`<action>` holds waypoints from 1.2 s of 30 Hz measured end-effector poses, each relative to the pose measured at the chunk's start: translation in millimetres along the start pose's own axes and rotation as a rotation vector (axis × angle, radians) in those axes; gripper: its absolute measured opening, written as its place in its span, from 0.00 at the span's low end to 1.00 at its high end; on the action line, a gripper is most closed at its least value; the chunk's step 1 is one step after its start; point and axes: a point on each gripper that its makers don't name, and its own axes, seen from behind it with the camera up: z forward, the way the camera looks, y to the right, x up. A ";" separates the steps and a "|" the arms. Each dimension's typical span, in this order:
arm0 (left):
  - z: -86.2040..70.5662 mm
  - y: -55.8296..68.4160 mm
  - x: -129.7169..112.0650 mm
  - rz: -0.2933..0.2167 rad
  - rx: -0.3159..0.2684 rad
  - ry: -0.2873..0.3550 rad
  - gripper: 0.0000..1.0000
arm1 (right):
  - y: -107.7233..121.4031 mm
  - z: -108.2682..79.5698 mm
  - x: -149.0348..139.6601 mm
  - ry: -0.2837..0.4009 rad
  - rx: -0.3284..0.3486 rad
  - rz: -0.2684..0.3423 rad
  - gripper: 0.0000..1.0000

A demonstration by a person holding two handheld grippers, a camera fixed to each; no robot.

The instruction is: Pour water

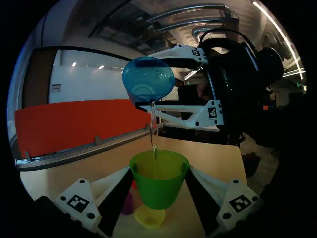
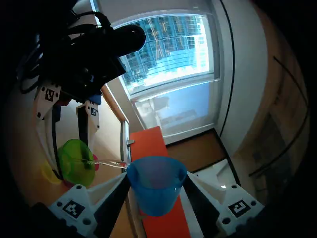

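Cups, 4 total: 1 blue cup (image 1: 148, 79), 1 green cup (image 1: 159, 186), 1 yellow cup (image 1: 149, 217) near, 1 purple cup (image 1: 127, 203) just left of it.
Grippers, 2: left gripper (image 1: 158, 174), right gripper (image 2: 156, 178).
Water stream (image 1: 152, 127): 1.
Table (image 1: 214, 154): 1.

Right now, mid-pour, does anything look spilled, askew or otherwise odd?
Nothing stands out. The blue cup, held in the right gripper, is tipped as a pour needs. Its thin water stream lands inside the upright green cup in the left gripper. I see no puddle on the table.
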 end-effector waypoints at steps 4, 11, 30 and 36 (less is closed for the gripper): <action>1.7 1.8 0.0 0.002 -0.004 -0.001 0.86 | 3.1 0.4 -1.8 -0.003 -0.008 -0.020 0.89; 3.5 3.2 -0.9 0.000 -0.008 -0.002 0.86 | 9.7 1.1 -2.7 -0.006 -0.029 -0.050 0.89; 4.1 1.8 1.8 -0.001 -0.006 0.004 0.86 | 16.5 5.0 2.2 0.000 -0.047 -0.124 0.90; 3.1 1.1 0.7 -0.009 -0.005 0.005 0.86 | 18.0 6.3 3.6 -0.002 -0.048 -0.153 0.89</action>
